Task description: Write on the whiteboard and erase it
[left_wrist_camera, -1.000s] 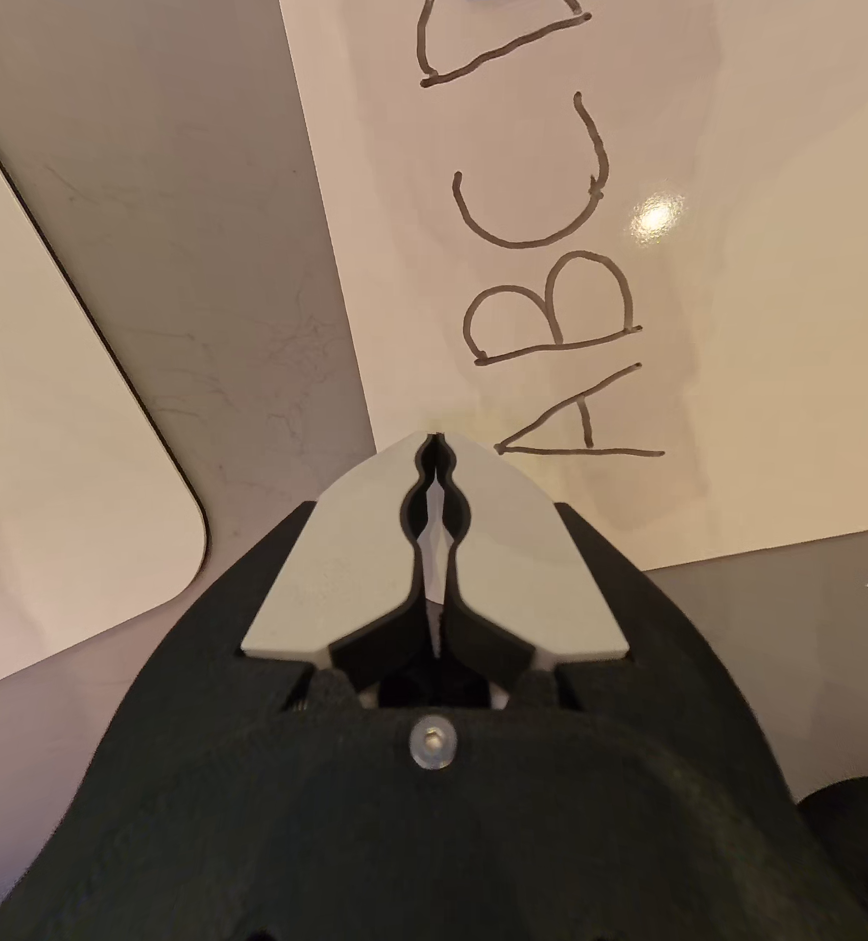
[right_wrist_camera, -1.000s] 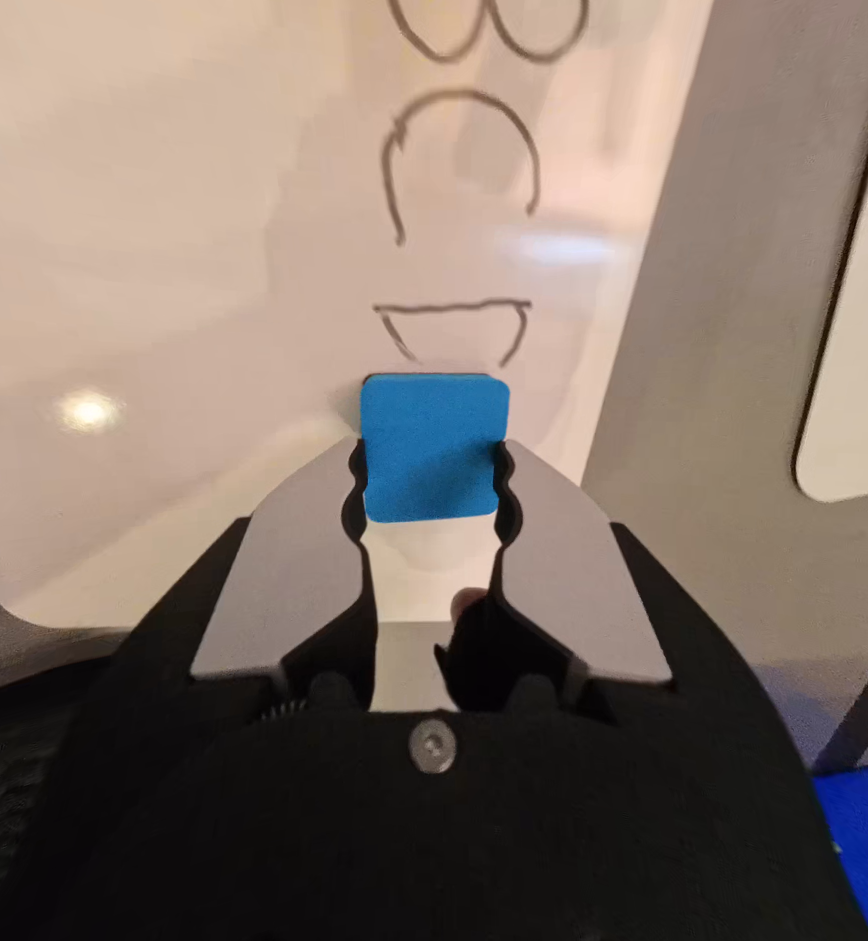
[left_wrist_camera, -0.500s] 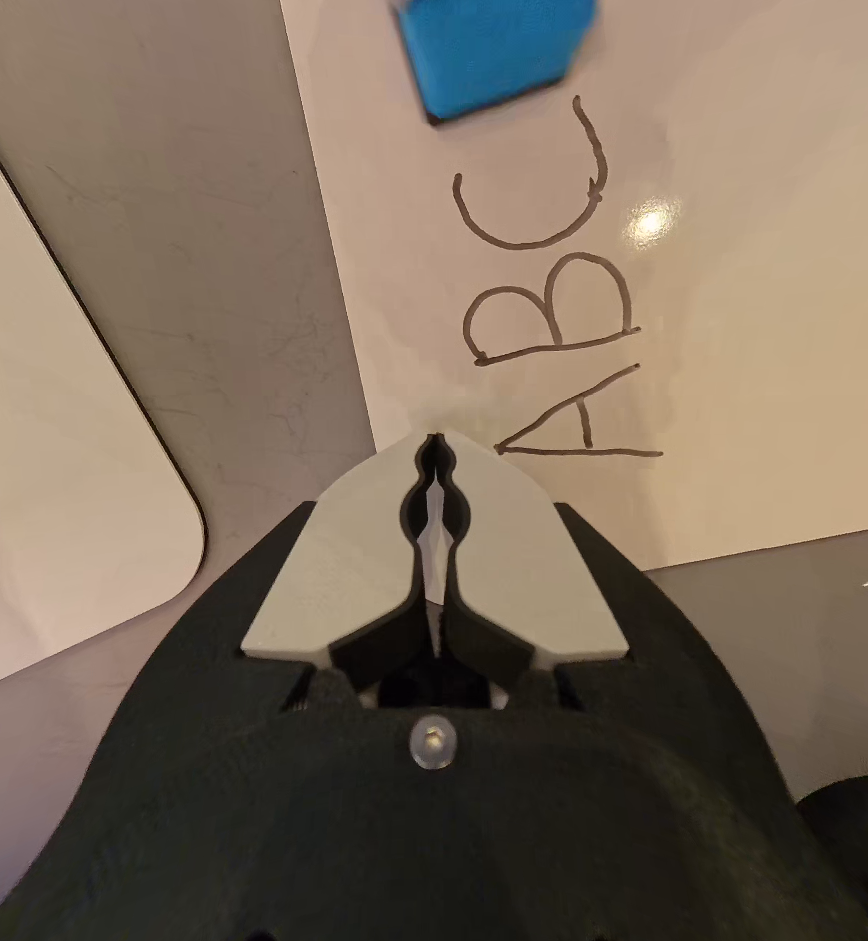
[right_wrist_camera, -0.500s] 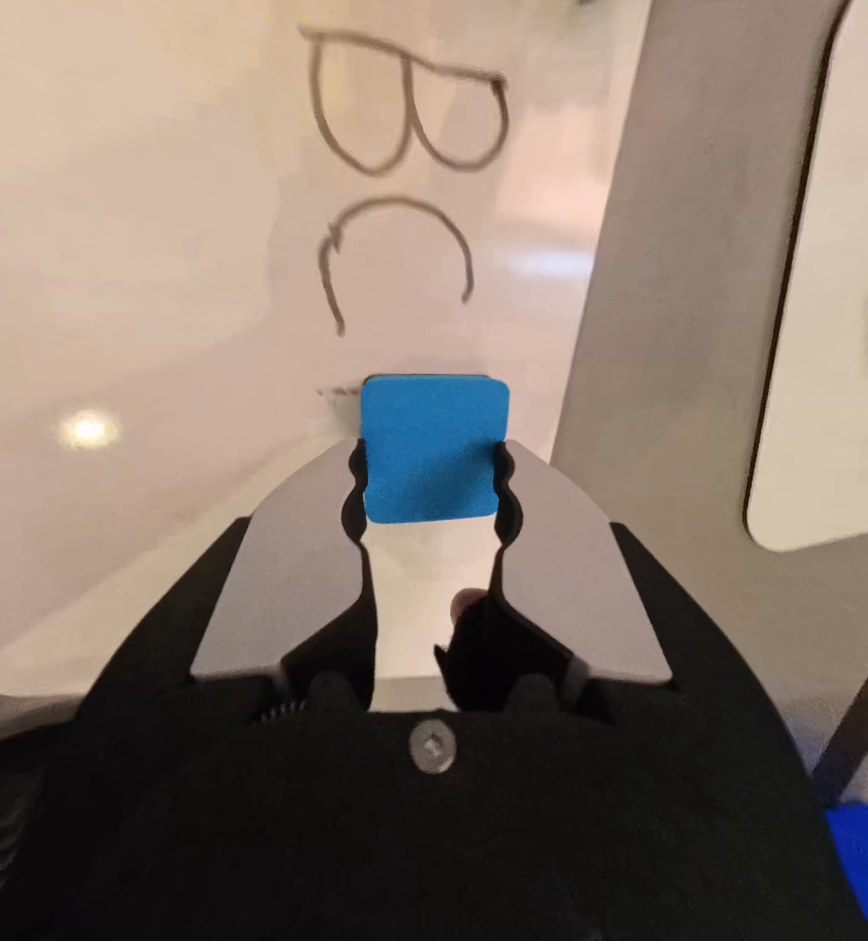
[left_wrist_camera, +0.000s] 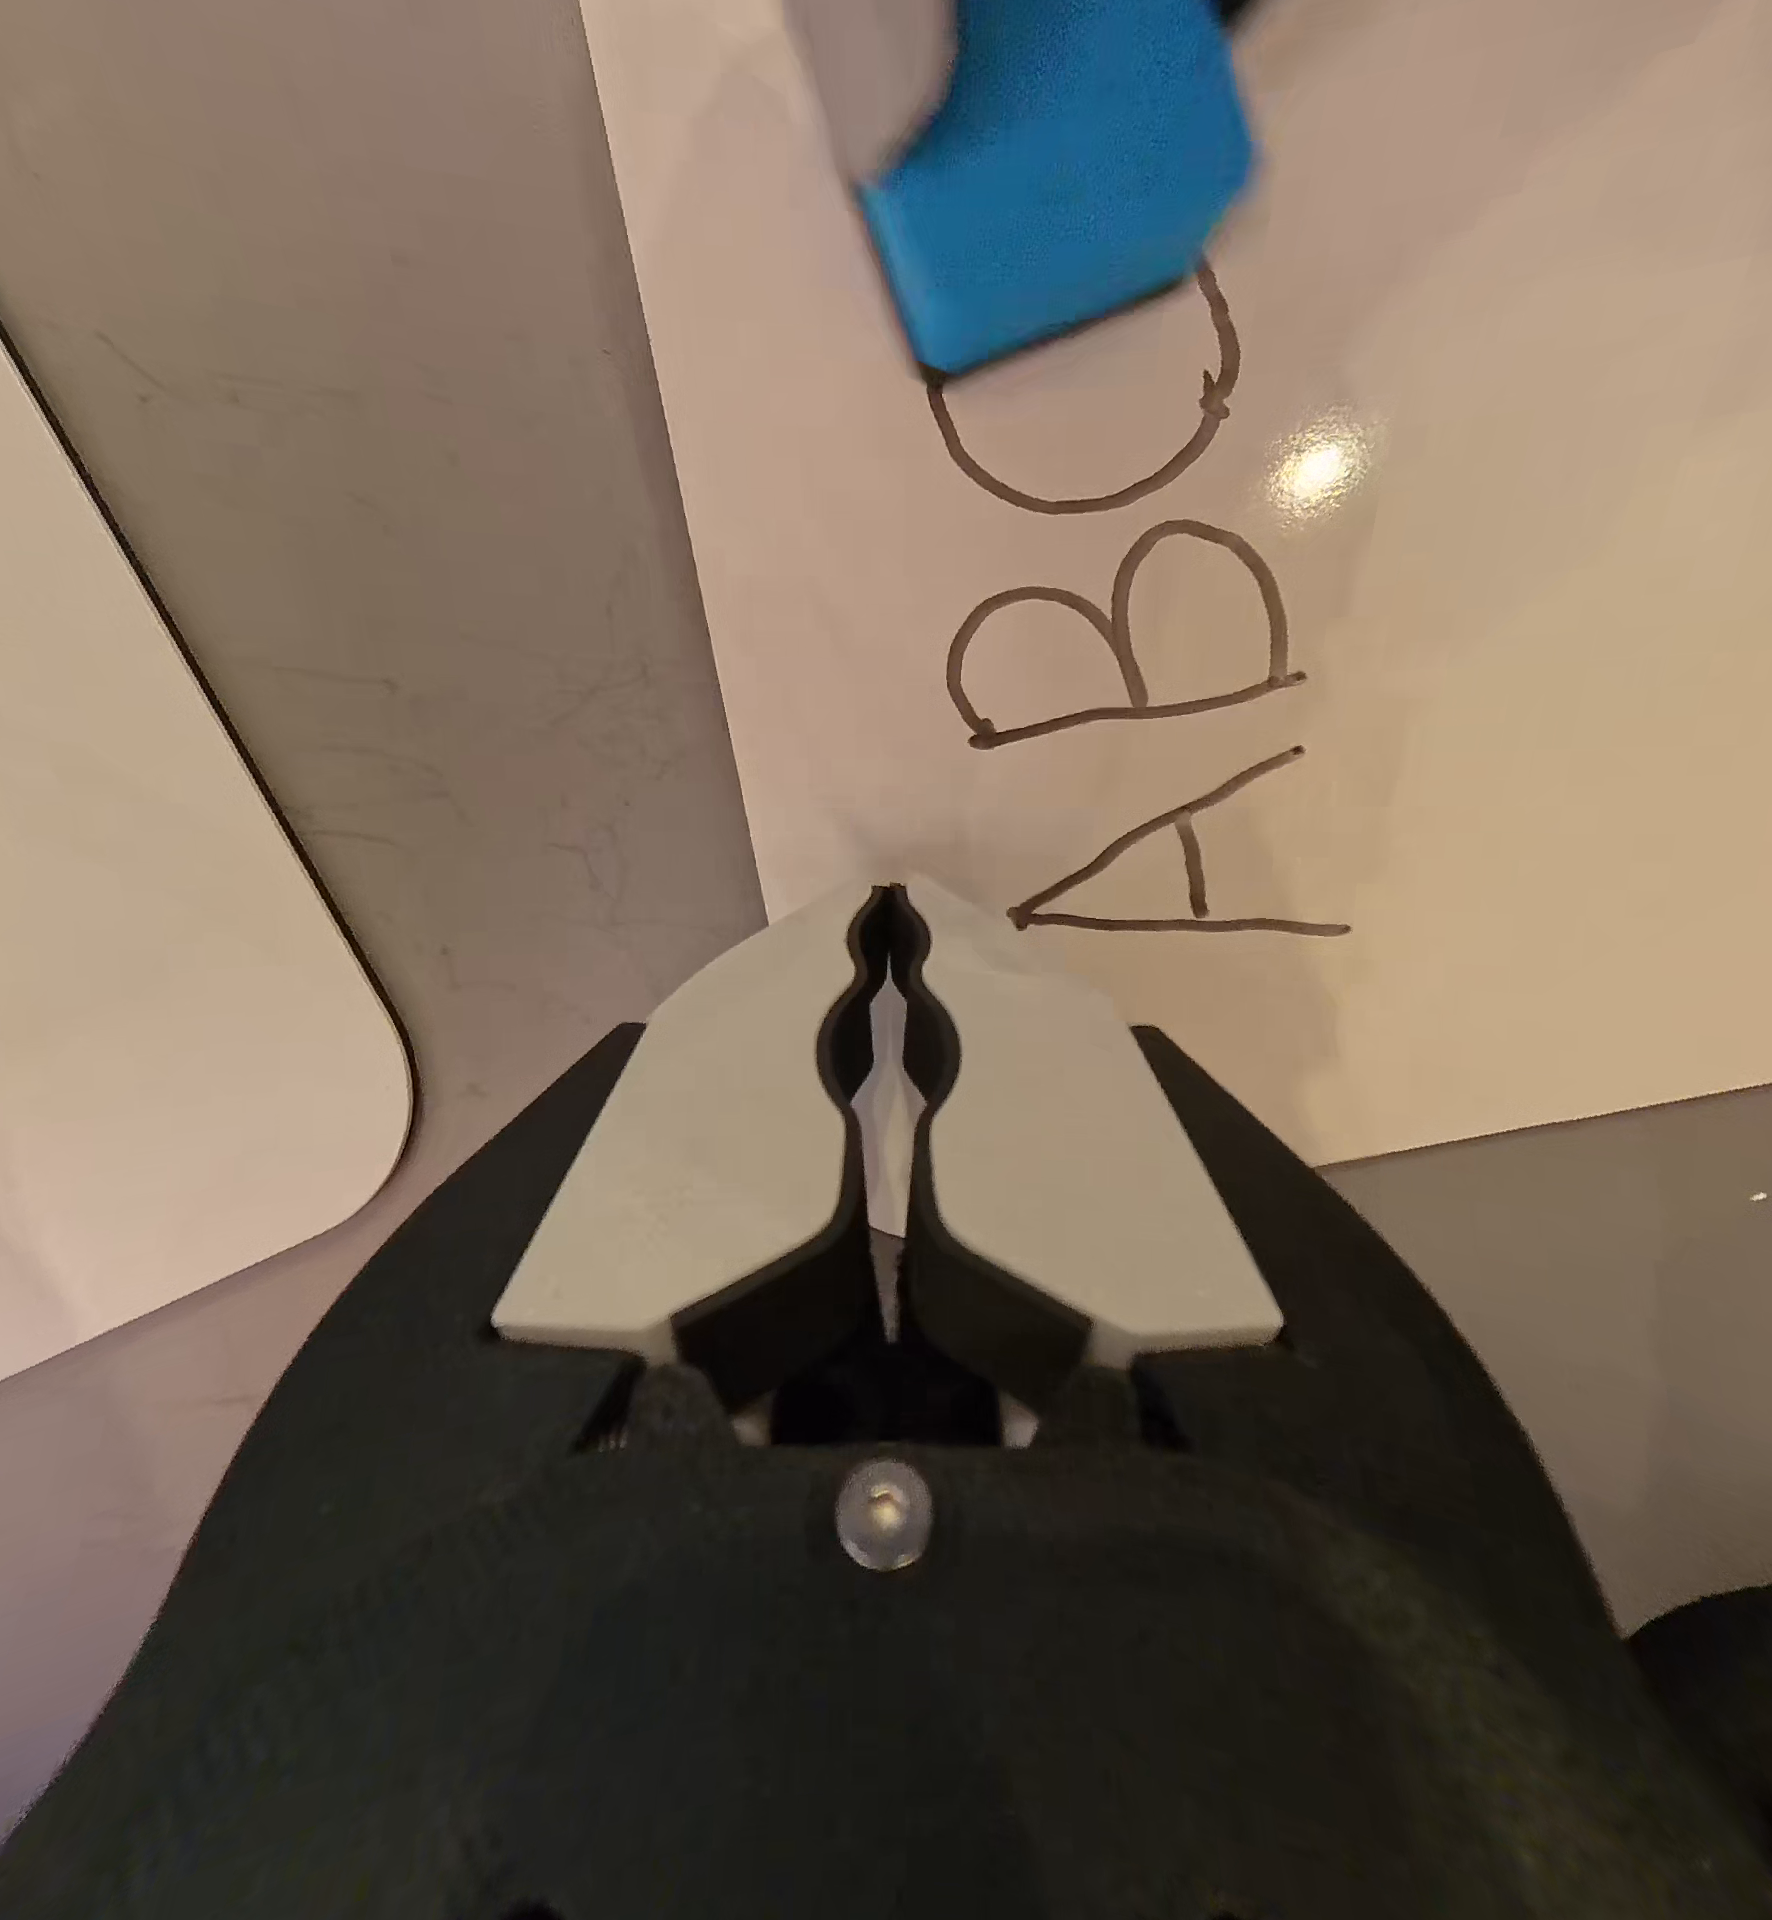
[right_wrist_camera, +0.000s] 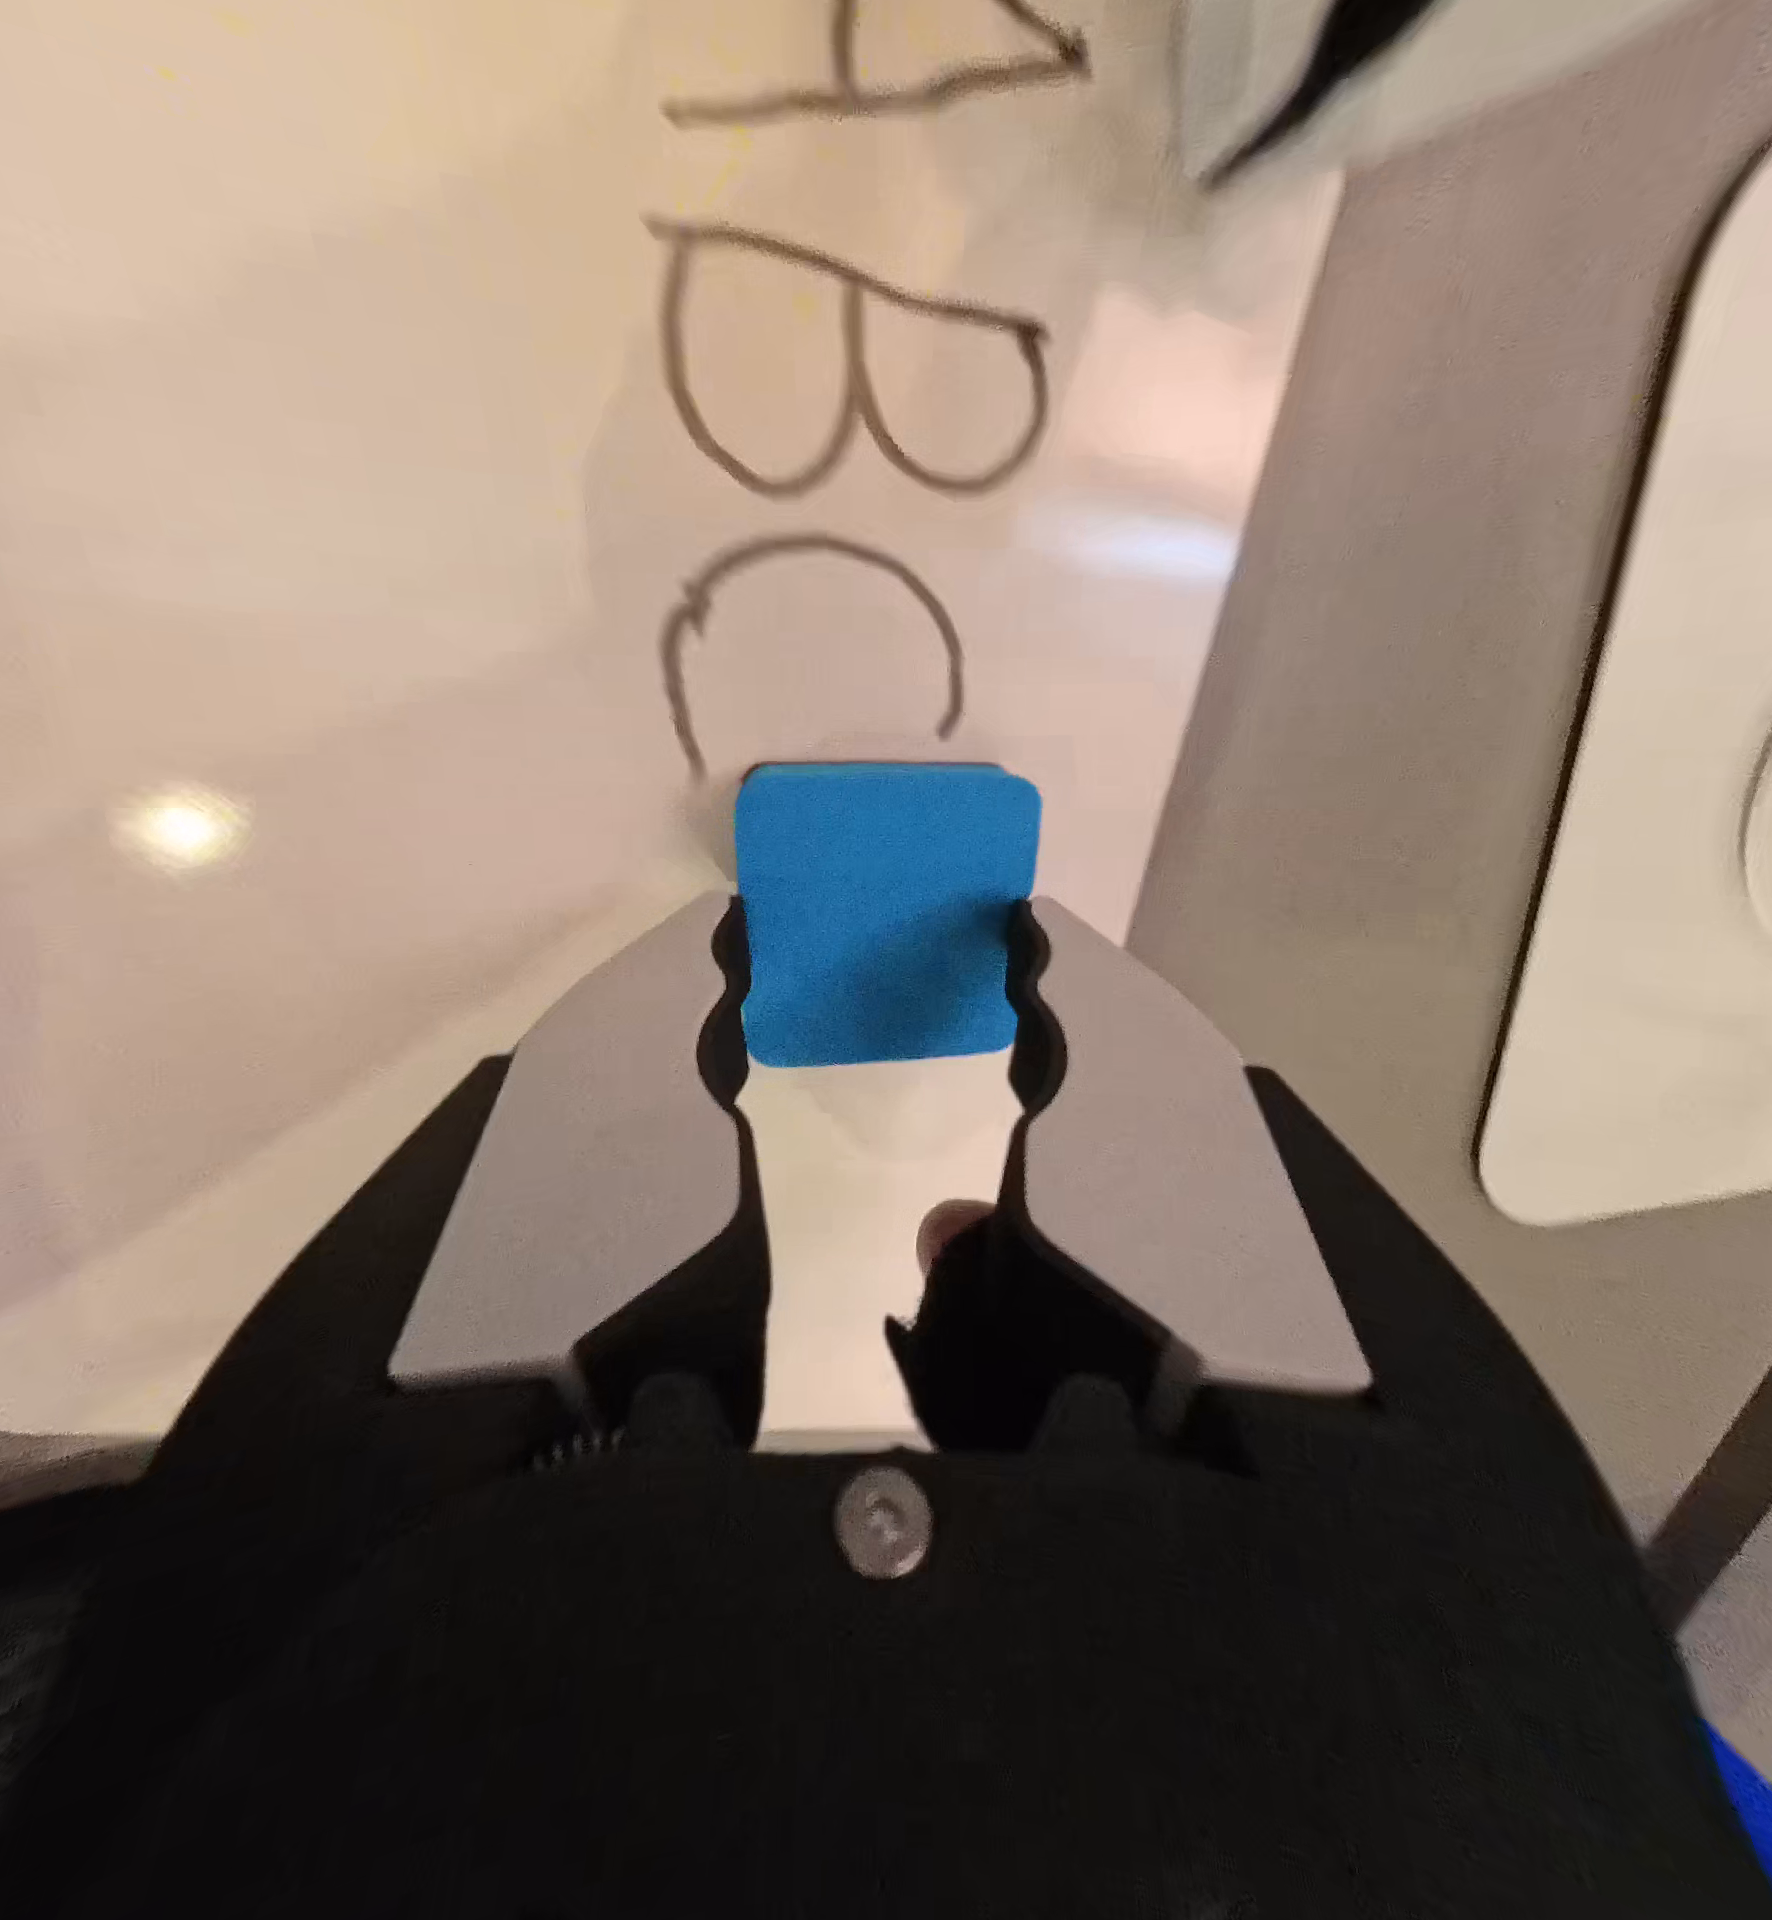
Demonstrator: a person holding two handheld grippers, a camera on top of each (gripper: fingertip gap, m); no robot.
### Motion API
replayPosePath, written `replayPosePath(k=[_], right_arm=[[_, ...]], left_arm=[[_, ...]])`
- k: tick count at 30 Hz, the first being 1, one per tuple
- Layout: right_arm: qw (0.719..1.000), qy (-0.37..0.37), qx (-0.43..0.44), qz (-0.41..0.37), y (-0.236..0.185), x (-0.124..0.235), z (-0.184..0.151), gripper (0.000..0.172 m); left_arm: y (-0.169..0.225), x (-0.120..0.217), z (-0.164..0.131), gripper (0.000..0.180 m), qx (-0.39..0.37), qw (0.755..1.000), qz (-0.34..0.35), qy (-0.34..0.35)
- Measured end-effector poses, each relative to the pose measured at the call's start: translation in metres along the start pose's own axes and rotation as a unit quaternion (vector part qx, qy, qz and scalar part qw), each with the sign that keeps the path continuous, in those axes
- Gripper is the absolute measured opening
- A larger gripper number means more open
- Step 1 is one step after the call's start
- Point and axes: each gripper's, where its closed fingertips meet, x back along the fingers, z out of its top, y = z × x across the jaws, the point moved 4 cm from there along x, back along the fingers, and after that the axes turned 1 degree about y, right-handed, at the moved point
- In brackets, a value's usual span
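Right wrist view — blue eraser (right_wrist_camera: 882, 914) clamped between tool (right_wrist_camera: 877, 977) pads.

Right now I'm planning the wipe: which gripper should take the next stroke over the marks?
Right. The right gripper grips the blue eraser, already at the nearest mark on the whiteboard. The left gripper is shut, holding nothing.

A: Any writing to be seen?

B: Only on the whiteboard (left_wrist_camera: 1484, 727): a row of 3 hand-drawn characters (left_wrist_camera: 1121, 665) in dark marker, running close to one edge of the board.

A: All of them whole?

B: 2 are. The blue eraser (left_wrist_camera: 1048, 187) lies against the end one and covers part of its stroke.

A: Printed labels?

B: None that I can make out.
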Motion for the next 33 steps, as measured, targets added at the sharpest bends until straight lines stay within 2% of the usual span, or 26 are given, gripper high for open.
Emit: replayPosePath(k=[2,5,7,9,11,13,15,17,19,21,23,25,27,29,32,33], right_arm=[[0.999,0.011,0.03,0.017,-0.017,0.001,0.009,0.05],[1.0,-0.007,-0.011,0.006,-0.004,0.004,-0.014,0.05],[1.0,0.006,0.001,-0.004,0.003,-0.003,0.009,0.05],[0.999,0.011,0.039,0.001,-0.009,-0.007,0.032,0.05],[0.999,0.006,0.04,0.021,-0.017,-0.002,0.021,0.05],[1.0,-0.002,0.015,0.01,-0.003,-0.003,0.014,0.05],[1.0,-0.002,0.018,0.001,0.005,-0.008,0.031,0.05],[0.999,0.012,0.049,0.011,-0.01,-0.01,0.046,0.05],[0.998,-0.002,0.053,0.024,-0.019,-0.004,0.031,0.05],[1.0,-0.01,0.012,0.012,-0.002,-0.004,0.018,0.05],[1.0,-0.007,0.022,0.005,0.003,-0.009,0.036,0.05],[0.998,0.005,0.056,0.018,-0.014,-0.01,0.051,0.05],[0.998,-0.005,0.051,0.033,-0.02,-0.004,0.032,0.05],[1.0,-0.013,0.016,0.013,0.0,-0.006,0.023,0.05],[0.998,0.007,0.058,0.013,-0.011,-0.011,0.052,0.049],[0.997,0.005,0.069,0.021,-0.021,-0.009,0.049,0.05]], left_arm=[[0.0,0.0,0.0,0.001,-0.001,1.0,0.002,0.0],[0.0,0.0,0.0,0.001,-0.001,1.0,0.001,-0.002],[0.0,0.0,0.0,0.001,-0.001,1.0,0.001,-0.002],[0.0,0.0,0.0,0.001,0.0,1.0,0.002,-0.001],[0.0,0.0,0.0,0.001,-0.001,1.0,0.003,-0.001],[0.0,0.0,0.0,0.001,0.0,1.0,0.001,-0.001],[0.0,0.0,0.0,0.001,0.0,1.0,0.002,-0.001],[0.001,0.0,0.0,0.001,0.0,1.0,0.004,-0.001],[0.0,0.0,0.0,0.001,0.0,1.0,0.004,-0.001],[0.0,0.0,0.0,0.001,0.0,1.0,0.003,-0.002],[0.0,0.0,0.0,0.001,0.0,1.0,0.002,-0.001],[0.0,0.0,0.0,0.001,0.0,1.0,0.003,0.001],[0.0,0.0,0.0,0.001,0.001,1.0,0.003,0.001],[0.0,0.0,0.0,0.001,0.001,1.0,0.001,0.001],[0.0,0.0,0.0,0.001,0.004,1.0,-0.002,0.006],[0.0,0.0,0.0,0.001,0.003,1.0,-0.002,0.007]])
